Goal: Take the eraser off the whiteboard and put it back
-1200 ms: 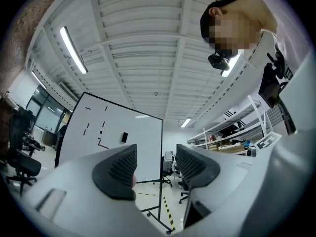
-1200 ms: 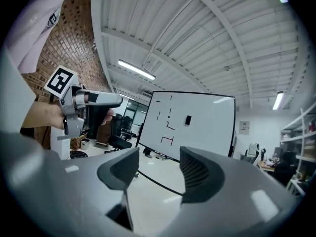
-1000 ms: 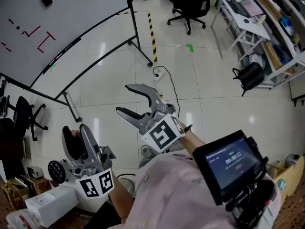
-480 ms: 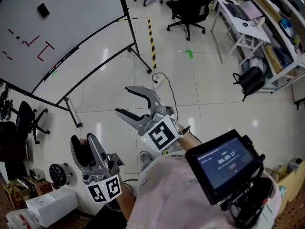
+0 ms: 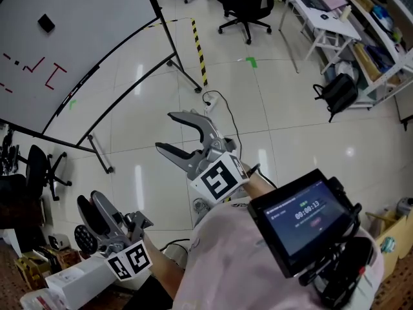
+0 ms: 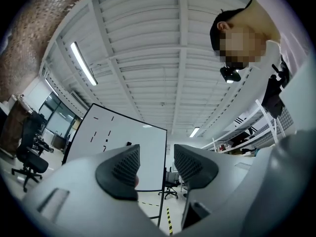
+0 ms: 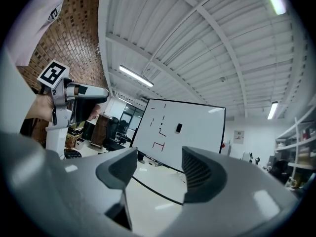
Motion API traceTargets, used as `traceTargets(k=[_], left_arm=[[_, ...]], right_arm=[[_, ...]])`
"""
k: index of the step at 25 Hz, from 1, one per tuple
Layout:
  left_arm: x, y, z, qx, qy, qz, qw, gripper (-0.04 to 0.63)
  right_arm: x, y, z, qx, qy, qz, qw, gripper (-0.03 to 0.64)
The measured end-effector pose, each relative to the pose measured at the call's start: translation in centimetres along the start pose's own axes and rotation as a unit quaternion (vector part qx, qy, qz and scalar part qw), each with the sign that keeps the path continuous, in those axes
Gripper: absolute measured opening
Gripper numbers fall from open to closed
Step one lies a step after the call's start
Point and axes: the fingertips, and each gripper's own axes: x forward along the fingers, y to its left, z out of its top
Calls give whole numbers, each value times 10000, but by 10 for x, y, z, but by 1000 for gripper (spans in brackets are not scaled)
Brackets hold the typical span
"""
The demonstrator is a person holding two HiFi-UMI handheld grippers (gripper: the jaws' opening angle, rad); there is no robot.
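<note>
Screen (image 5: 302, 213): closest to the camera, lit, mounted in front of the person's pale shirt (image 5: 226, 263).
Left claw (image 5: 89, 200): low at the left, well short of the board. It is clenched, the jaws having just drawn in. The left gripper view shows only a slim gap between the pads, with nothing in it.
Right claw (image 5: 164, 132): held out ahead over the floor (image 5: 290, 121). It is released, jaws wide apart and empty, and faces the board.
Cable (image 5: 226, 118): lies on the tiles just beyond the right claw.
Whiteboard (image 5: 97, 18): on a wheeled stand at the upper left, carrying a few red and black strokes.
Eraser (image 5: 46, 23): small and dark, stuck on the whiteboard above the red strokes, far from both claws.
Chair (image 5: 244, 4): black, beyond the board.
</note>
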Motion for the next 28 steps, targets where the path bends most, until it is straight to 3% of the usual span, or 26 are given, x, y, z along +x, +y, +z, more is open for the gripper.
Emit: traceTargets(k=[28], left_arm=[[-25,6,0,-177,31,42,9998,209]], right_arm=[[-17,24,8,-173,22,92,9998,278]])
